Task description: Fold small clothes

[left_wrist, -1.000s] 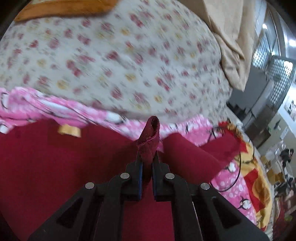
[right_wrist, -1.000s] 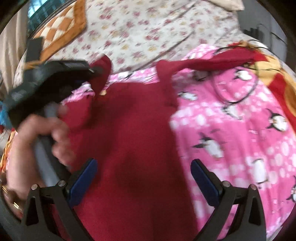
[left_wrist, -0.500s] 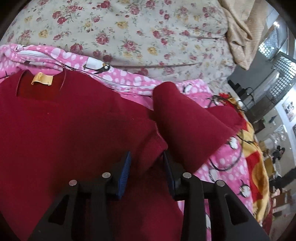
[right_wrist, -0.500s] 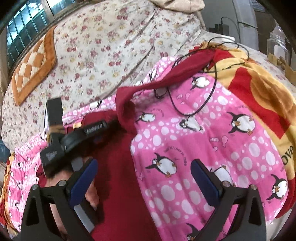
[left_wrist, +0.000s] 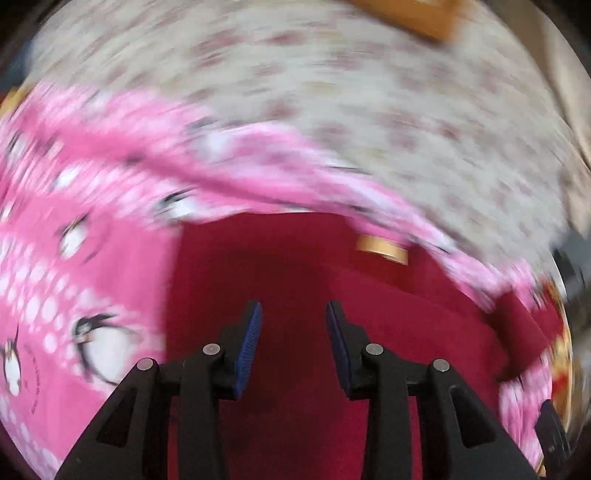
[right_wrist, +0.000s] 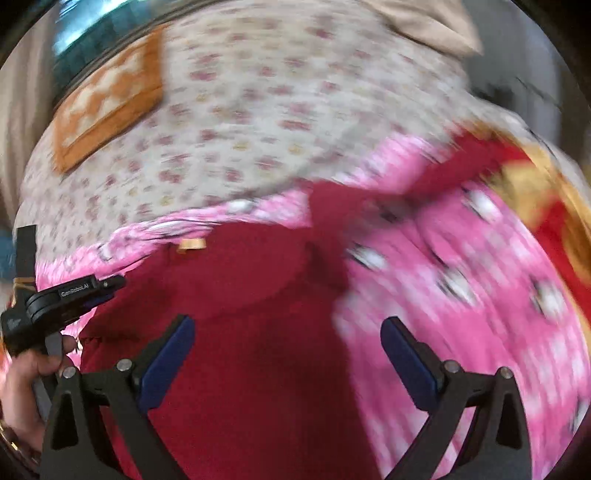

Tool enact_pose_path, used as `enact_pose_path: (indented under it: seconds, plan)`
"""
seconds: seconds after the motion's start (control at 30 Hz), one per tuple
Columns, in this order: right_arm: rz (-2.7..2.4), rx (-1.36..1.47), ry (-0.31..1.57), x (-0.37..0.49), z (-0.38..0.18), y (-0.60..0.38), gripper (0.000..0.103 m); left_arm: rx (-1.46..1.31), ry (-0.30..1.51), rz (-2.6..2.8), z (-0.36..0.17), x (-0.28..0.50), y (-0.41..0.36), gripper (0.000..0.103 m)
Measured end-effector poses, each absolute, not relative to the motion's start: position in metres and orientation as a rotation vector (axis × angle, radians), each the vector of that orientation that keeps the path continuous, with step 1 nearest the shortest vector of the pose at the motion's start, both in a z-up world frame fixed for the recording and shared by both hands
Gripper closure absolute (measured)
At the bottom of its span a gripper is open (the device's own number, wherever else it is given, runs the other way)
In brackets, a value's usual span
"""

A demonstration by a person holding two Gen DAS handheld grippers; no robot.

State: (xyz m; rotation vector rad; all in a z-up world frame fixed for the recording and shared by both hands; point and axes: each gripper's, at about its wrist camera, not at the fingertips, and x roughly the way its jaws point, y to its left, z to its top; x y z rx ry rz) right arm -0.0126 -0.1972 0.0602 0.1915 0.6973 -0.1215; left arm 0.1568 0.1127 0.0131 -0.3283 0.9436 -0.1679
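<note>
A small dark red top (left_wrist: 295,280) lies flat on a pink penguin blanket (left_wrist: 74,258), its yellow neck label (left_wrist: 382,249) at the far side. My left gripper (left_wrist: 293,328) is open and empty just above the red cloth. In the right wrist view the red top (right_wrist: 251,332) fills the lower middle, with one sleeve (right_wrist: 424,181) stretching away to the right. My right gripper (right_wrist: 288,350) is wide open and empty above the top's right half. The left gripper (right_wrist: 107,286) shows at the far left, held by a hand. Both views are motion-blurred.
A floral bedsheet (right_wrist: 240,110) lies beyond the pink blanket (right_wrist: 461,295). An orange checked cushion (right_wrist: 110,99) sits at the back left. A red and yellow blanket (right_wrist: 554,221) lies at the right edge. Beige cloth (right_wrist: 424,22) hangs at the back.
My left gripper has let go of the red cloth, opened and swung left over the top. My right gripper has swung back toward the red top and stays open.
</note>
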Motion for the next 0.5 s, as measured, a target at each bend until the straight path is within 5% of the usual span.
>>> enact_pose_path:
  seconds: [0.3,0.5]
  plan:
    - [-0.093,0.005,0.858,0.097,0.005,-0.185,0.016,-0.307,0.937,-0.135,-0.014,0.164,0.119,0.087]
    - [-0.101,0.058,0.996,0.103,-0.014,-0.209,0.019,-0.208,0.952,-0.136,-0.012,0.165,0.101,0.072]
